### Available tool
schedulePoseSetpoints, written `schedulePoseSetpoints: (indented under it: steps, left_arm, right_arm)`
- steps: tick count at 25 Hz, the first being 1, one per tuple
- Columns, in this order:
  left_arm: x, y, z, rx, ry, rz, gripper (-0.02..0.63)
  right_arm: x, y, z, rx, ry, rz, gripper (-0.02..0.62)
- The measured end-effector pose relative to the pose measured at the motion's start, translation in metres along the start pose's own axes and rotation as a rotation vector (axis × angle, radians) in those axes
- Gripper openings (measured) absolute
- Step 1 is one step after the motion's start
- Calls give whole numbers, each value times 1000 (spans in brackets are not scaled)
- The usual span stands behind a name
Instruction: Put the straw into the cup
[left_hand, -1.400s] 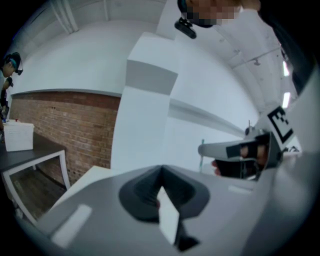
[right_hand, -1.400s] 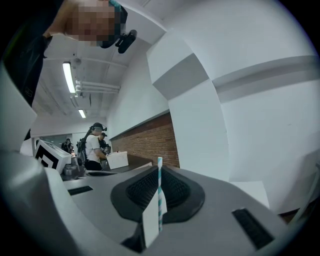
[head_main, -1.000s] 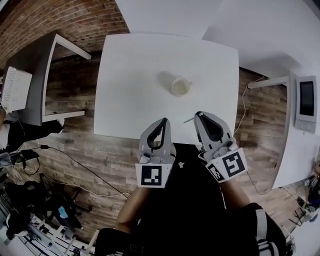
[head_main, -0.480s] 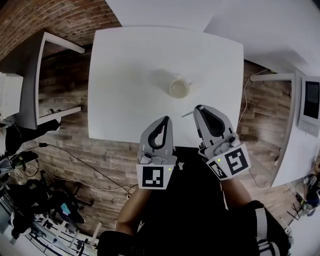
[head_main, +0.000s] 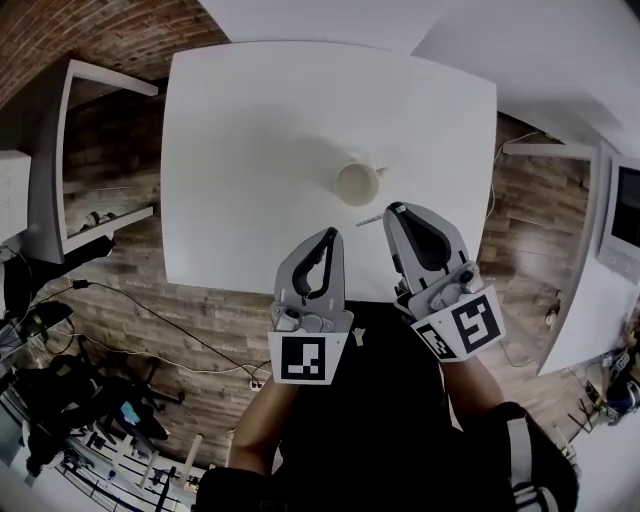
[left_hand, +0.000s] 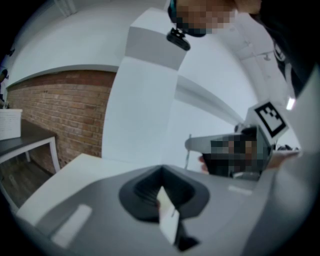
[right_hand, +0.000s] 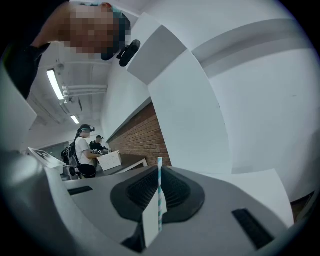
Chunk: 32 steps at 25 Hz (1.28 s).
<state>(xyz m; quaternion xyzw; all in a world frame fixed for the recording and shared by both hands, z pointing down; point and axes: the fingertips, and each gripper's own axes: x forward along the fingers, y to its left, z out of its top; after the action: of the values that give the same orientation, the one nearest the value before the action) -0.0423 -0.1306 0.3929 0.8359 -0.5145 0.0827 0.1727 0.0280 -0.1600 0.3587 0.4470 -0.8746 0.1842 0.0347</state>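
Surface: white table (head_main: 250, 150); wood floor (head_main: 120, 300), brick wall (head_main: 100, 30) far left.
Cup (head_main: 357, 183): mid-table.
Straw (head_main: 368, 220): my right gripper (head_main: 392, 208) clamps it near the cup; axis left-right, pointing left.
Left gripper (head_main: 330, 232): jaws together, empty.

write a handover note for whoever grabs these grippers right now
Right gripper: jaws shut on the straw, which pokes out past the tips.
Left gripper: jaws shut, nothing held, beside the right one.
Cup: upright on the table, just beyond the right gripper.
Done: straw is in hand.
Left: bring the straw over the cup's mouth and put it in.
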Motion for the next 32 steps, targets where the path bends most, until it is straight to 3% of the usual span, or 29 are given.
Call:
schedulePoseSetpoints:
  steps: [6,20,32]
  left_arm:
    - [13,4,-5,41,21,-6,3]
    - [35,23,-6,-16,9,66,3]
    - [39,17,-14,-16,34,65,3]
  right_arm:
    - [13,-13,0,20,-14,0,18]
    - [31,-31,-1,65,-29,24,18]
    - [27,-39,5,81,-49,21,18]
